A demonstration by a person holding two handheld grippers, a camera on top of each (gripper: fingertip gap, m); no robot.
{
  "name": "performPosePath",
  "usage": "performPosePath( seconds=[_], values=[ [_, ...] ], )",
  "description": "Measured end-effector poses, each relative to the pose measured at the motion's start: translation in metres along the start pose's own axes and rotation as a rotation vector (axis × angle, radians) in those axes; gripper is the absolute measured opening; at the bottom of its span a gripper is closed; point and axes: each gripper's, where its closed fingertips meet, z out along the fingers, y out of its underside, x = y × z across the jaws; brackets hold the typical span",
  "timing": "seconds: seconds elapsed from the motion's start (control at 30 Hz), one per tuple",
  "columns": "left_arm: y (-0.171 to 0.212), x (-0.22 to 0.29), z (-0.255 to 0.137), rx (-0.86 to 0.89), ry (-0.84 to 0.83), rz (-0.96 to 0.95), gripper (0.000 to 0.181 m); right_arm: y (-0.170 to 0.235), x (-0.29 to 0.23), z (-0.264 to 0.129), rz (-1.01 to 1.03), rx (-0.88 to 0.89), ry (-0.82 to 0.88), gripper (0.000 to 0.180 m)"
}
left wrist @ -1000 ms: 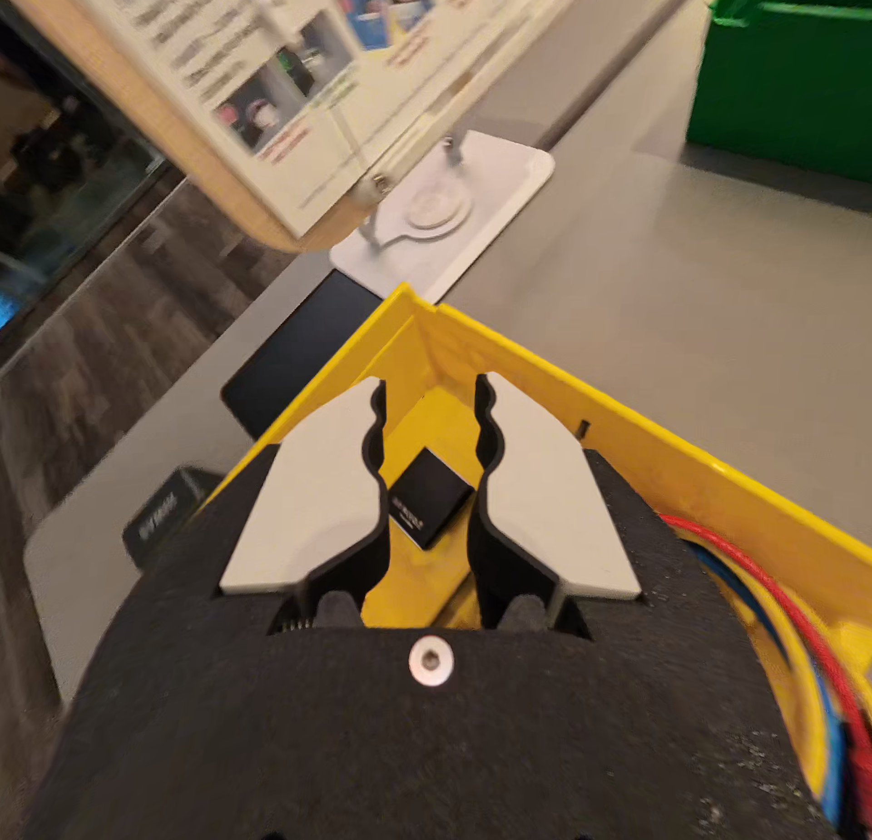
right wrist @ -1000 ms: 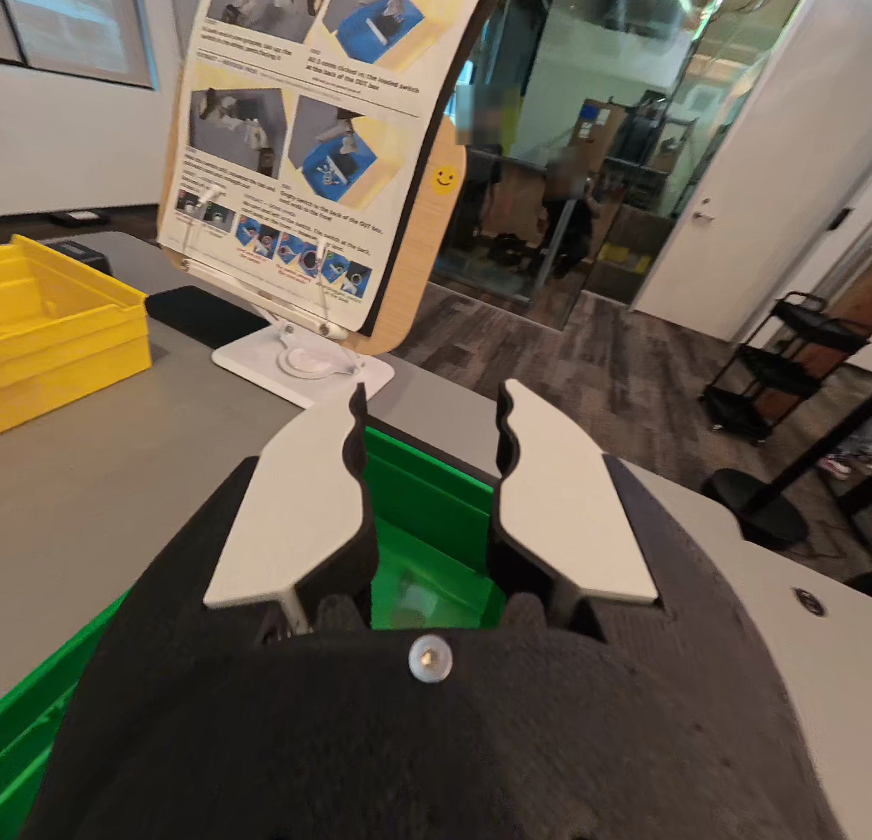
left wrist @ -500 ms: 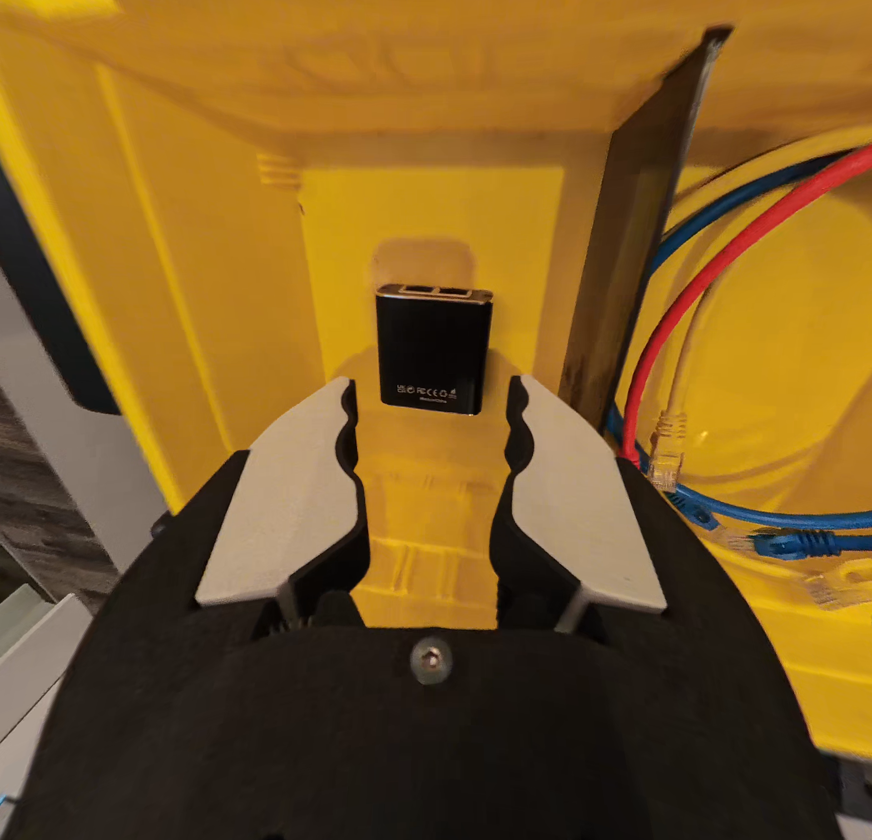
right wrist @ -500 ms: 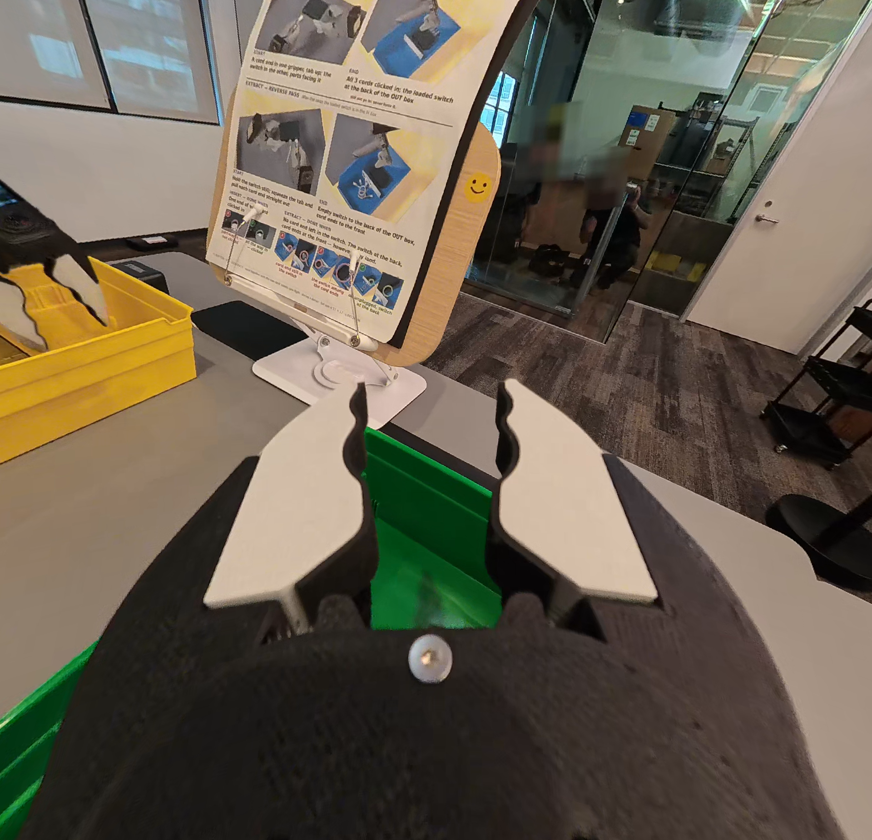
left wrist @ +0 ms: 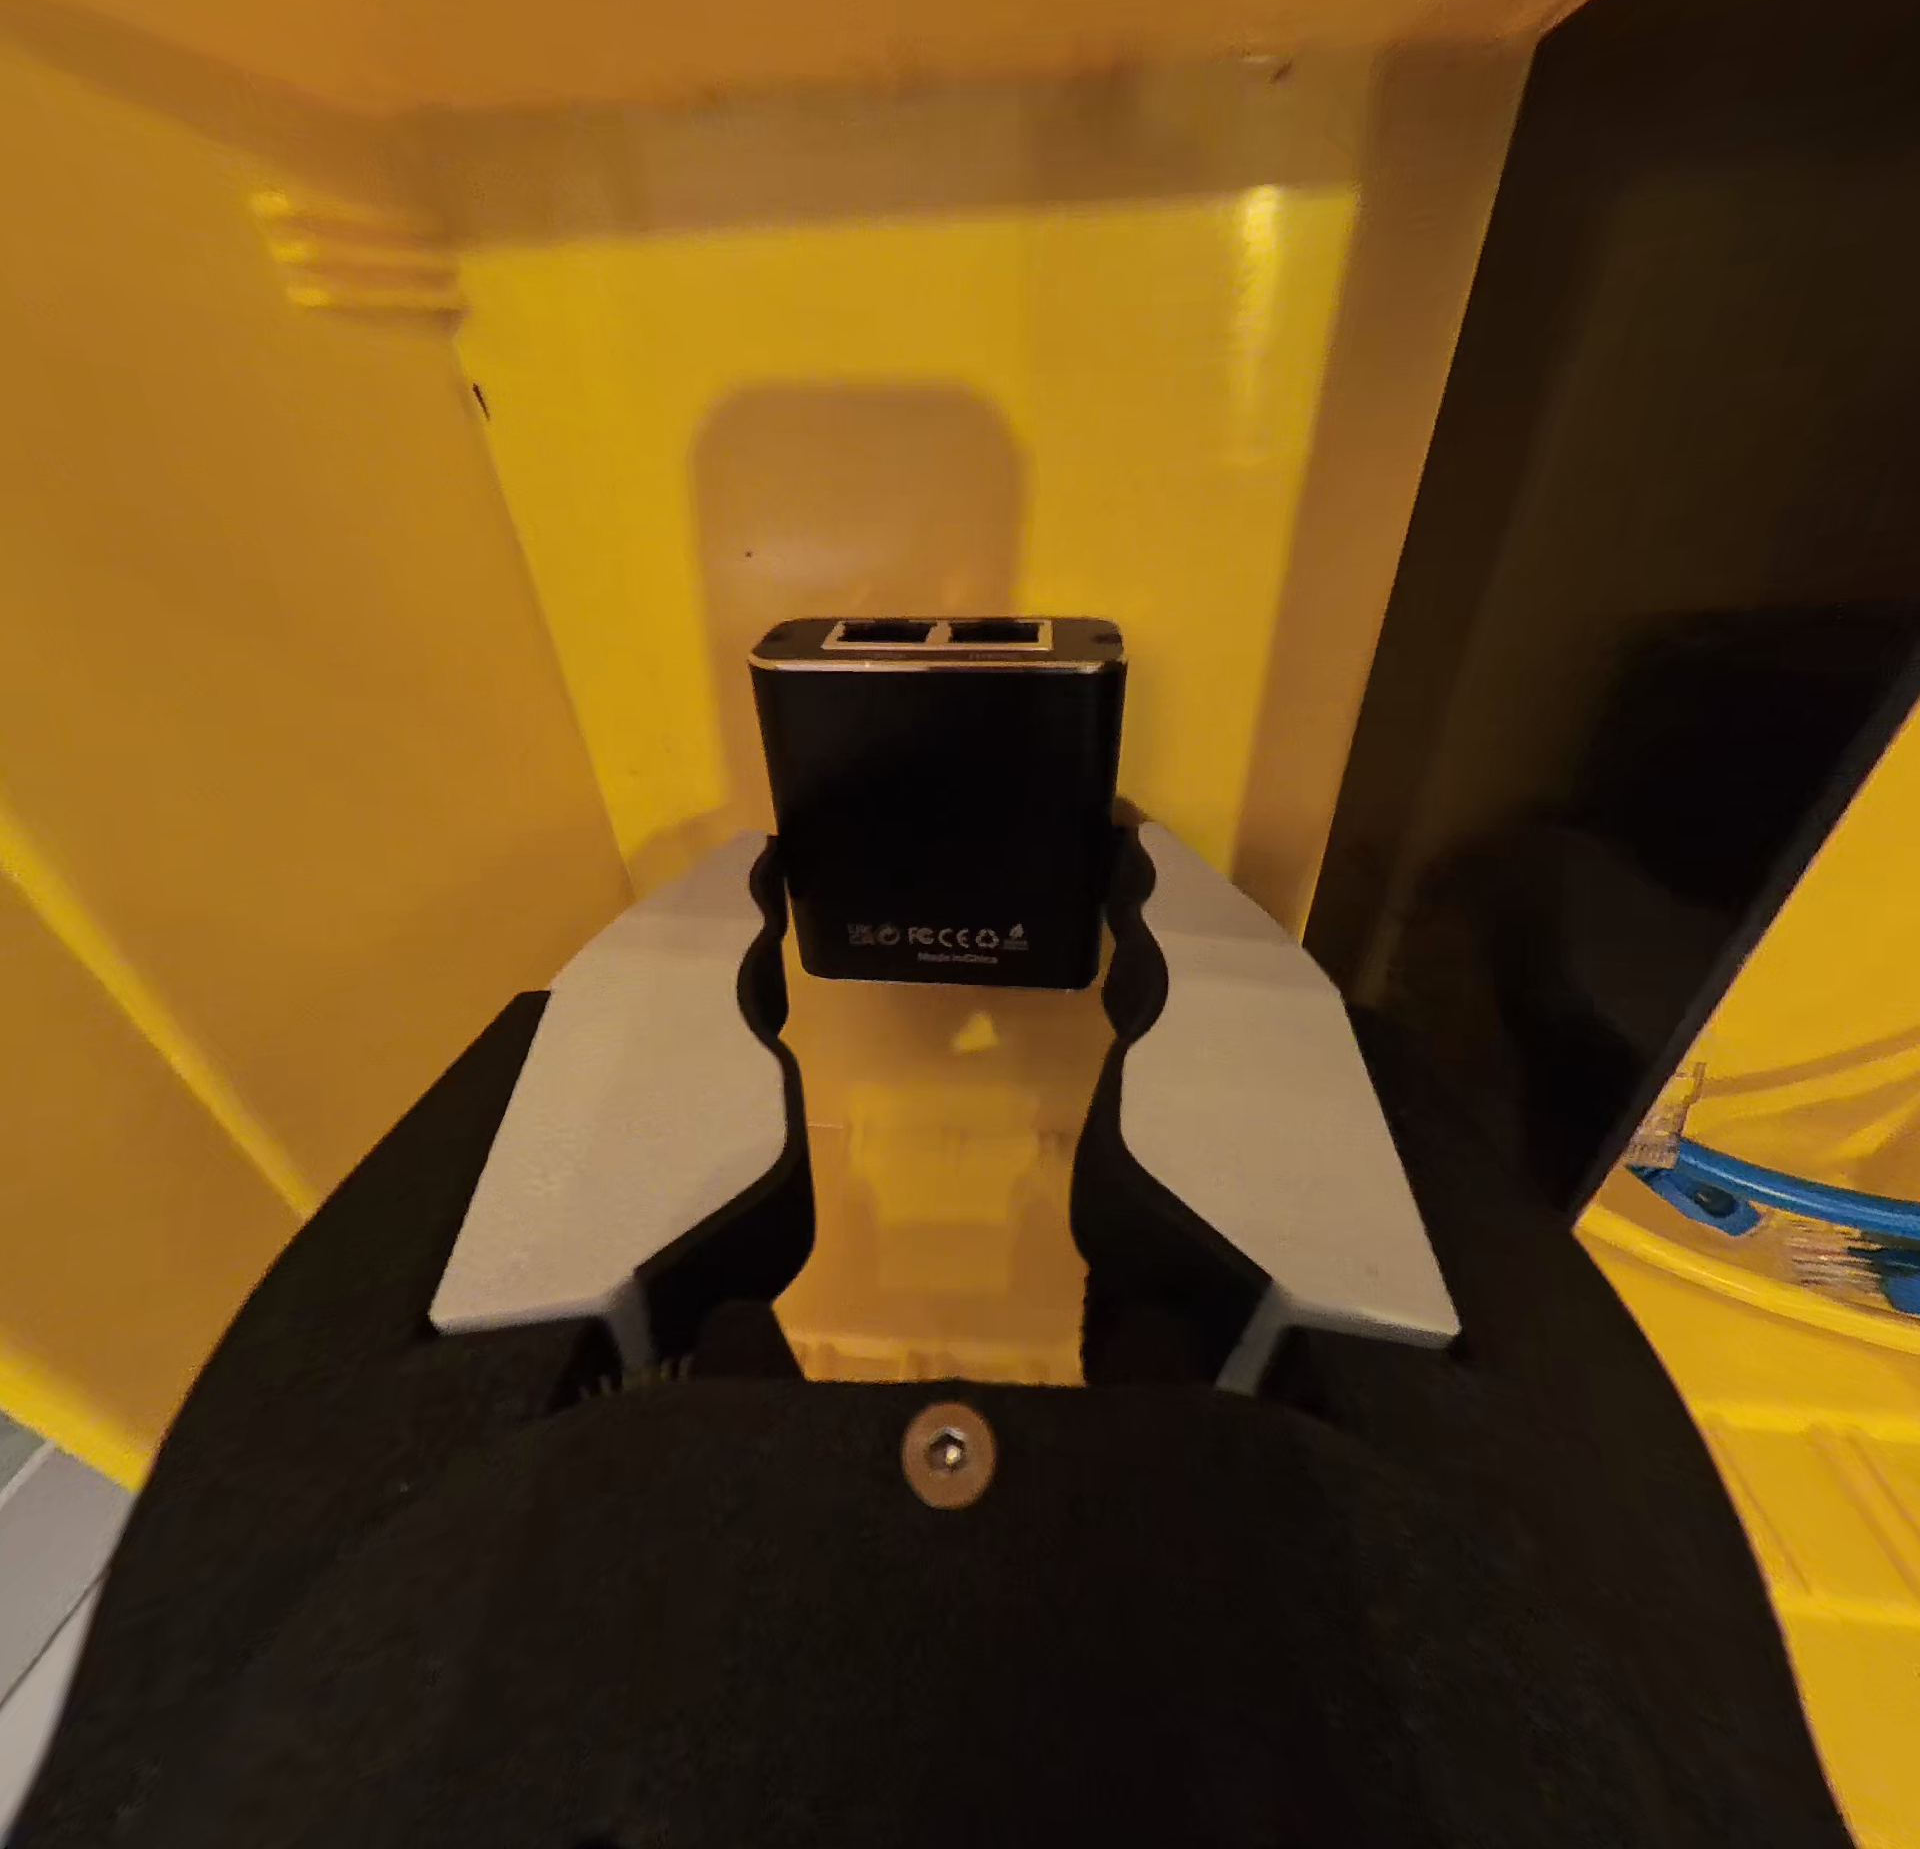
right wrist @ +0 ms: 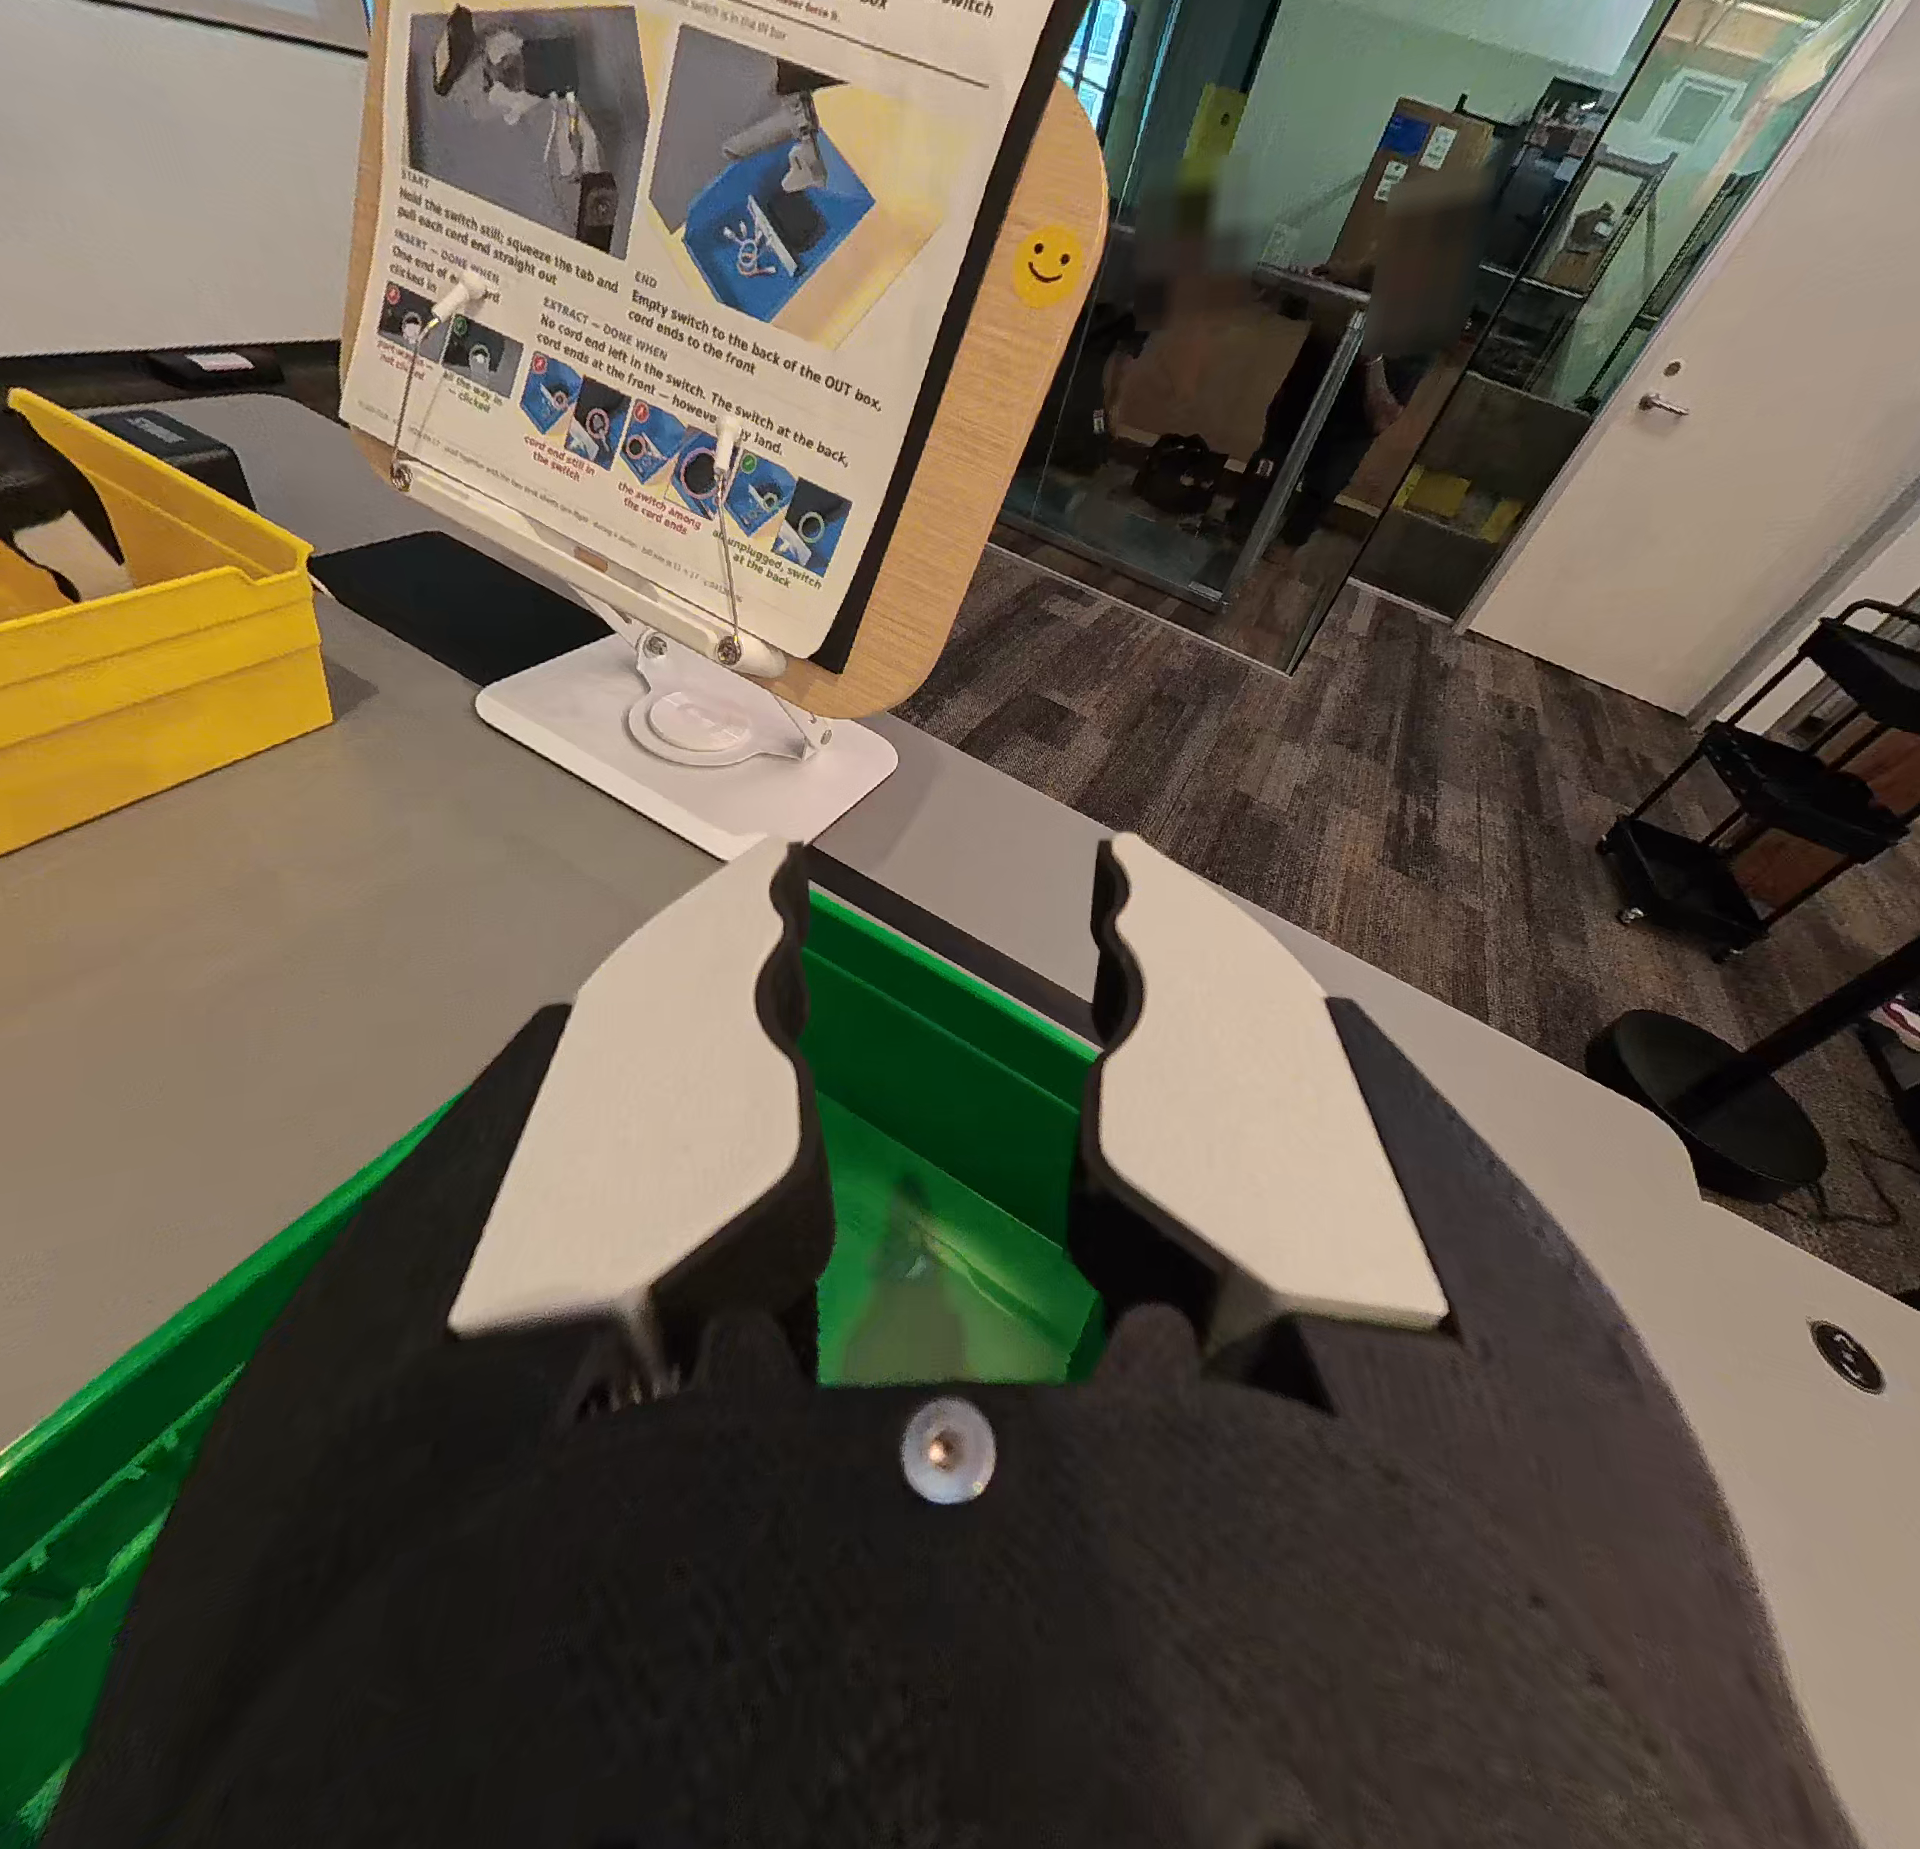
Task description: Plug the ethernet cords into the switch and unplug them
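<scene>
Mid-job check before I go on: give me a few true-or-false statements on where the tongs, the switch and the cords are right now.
1. The left tongs straddle the near end of the black switch. True.
2. A cord is plugged into one of the switch's two ports. False: both ports are empty.
3. The right tongs are open and hold nothing. True.
4. The right tongs hover over the yellow bin. False: they are over the green bin.
5. The blue cord lies in the same compartment as the switch. False: a dark divider separates them.
</scene>
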Motion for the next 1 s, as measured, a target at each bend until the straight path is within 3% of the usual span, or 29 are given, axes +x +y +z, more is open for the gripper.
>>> performPosePath(
  seconds=[0.27, 0.6, 0.7, 0.83, 1.0],
  values=[
    [0.011, -0.011, -0.014, -0.022, -0.072, -0.071, 0.059, -0.002, 0.004, -0.004, 0.016, 0.016, 0.005, 0.053],
    [0.013, -0.015, -0.100, -0.125, -0.239, -0.107, 0.058, -0.013, 0.011, -0.020, 0.034, 0.075, 0.015, 0.053],
    [-0.014, -0.009, -0.135, -0.108, -0.296, -0.081, 0.058, -0.021, 0.013, -0.030, 0.034, 0.106, 0.020, 0.053],
    [-0.082, 0.012, -0.170, -0.030, -0.351, 0.018, 0.058, -0.033, 0.013, -0.045, 0.036, 0.157, 0.021, 0.053],
    [-0.183, 0.049, -0.160, 0.107, -0.293, 0.126, 0.058, -0.042, 0.010, -0.059, 0.028, 0.187, 0.012, 0.053]
  ],
)
